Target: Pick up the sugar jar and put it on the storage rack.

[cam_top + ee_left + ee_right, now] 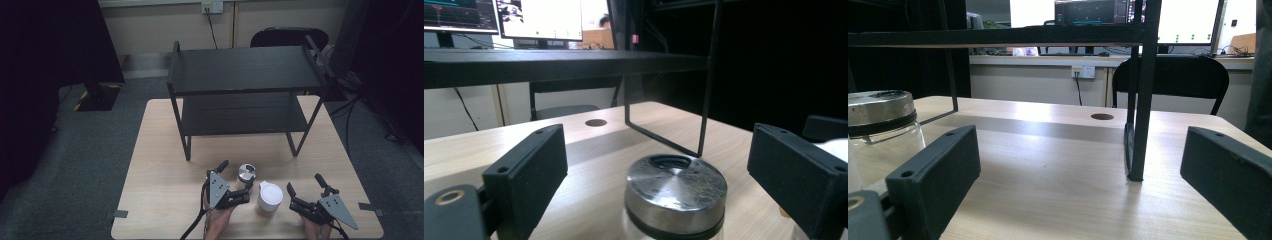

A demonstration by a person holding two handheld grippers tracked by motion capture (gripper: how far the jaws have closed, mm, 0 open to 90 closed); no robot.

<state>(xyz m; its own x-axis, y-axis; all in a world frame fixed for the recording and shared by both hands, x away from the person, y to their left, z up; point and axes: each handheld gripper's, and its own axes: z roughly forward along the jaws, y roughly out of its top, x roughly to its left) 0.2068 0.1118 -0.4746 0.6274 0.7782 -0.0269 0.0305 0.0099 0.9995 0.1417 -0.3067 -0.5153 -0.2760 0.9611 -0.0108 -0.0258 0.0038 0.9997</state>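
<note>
Three cameras: one fixed overhead, one riding low on each gripper.

High view sits above the near edge of the table [160, 165], facing forward and down, far enough to take in the whole top and the black shelf rack [245, 70] at 12 o'clock. Left gripper view rides just above the table, looking level along its own jaws, very close on the metal-lidded jar [675, 192] between them, rack legs behind. Right gripper view, equally low and level, faces the rack leg [1140, 100] at 12 o'clock, the jar at 9 o'clock. All three share jar, rack and table.
</note>
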